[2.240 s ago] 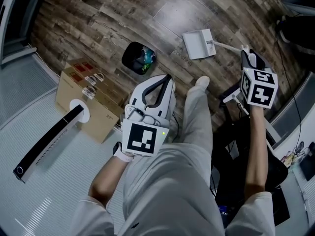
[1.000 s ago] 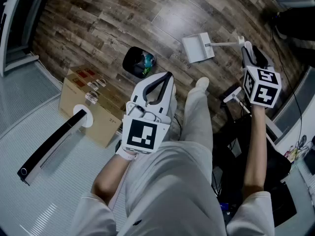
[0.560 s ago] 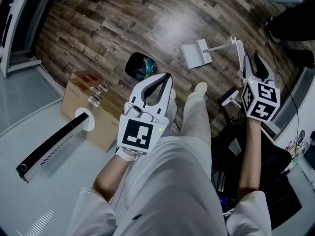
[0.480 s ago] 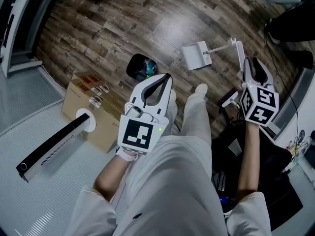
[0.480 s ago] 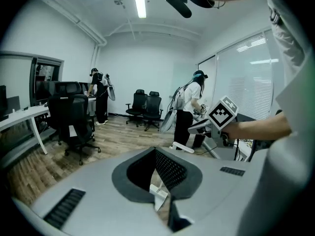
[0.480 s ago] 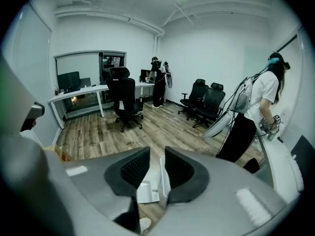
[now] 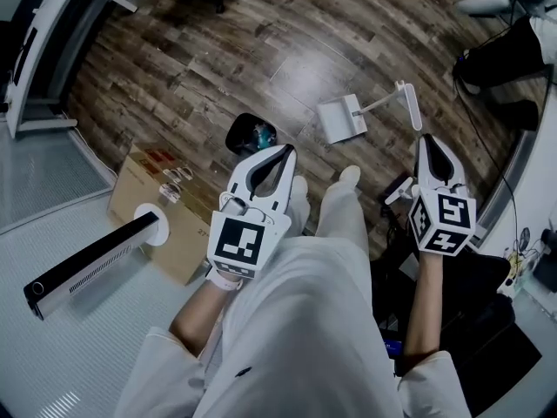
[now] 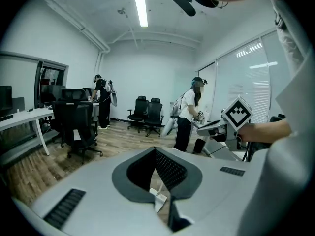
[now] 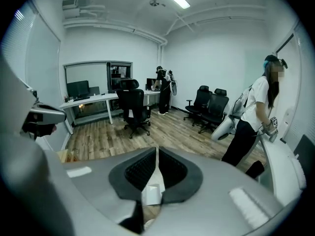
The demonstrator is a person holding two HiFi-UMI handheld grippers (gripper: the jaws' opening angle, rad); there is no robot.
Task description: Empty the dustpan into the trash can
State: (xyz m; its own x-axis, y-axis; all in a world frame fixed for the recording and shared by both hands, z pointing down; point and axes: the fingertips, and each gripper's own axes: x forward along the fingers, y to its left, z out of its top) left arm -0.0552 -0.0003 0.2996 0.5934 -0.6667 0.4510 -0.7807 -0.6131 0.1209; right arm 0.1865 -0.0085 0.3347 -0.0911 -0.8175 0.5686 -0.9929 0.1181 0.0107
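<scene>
The left gripper [image 7: 285, 151] was closed on nothing, pointing towards 12 o'clock just below the trash can [image 7: 251, 134]. That can looked small-mouthed and bag-lined, and it already held some rubbish.

At the can's 3 o'clock, a little apart, the white dustpan [image 7: 339, 118] sat on the wooden floor [image 7: 218, 50], held by neither gripper. Its long handle [image 7: 383, 101] slanted off towards 2 o'clock. It looked like light, stiff, smooth plastic. The upper end of the handle seemed the place to grip it, though the pan would swing on that long lever and could twist between the pads.

The right gripper [image 7: 432, 139] was at the handle's 5 o'clock, clear of it. Its jaws had just been closing and met with nothing between them.

A cardboard box [image 7: 157, 194] crowded the can at 7 o'clock. The floor towards 12 o'clock was open for tipping. The person's shoes [image 7: 349, 175] stood at the pan's 6 o'clock, and black equipment [image 7: 474, 286] hemmed the right side at 4 o'clock.
</scene>
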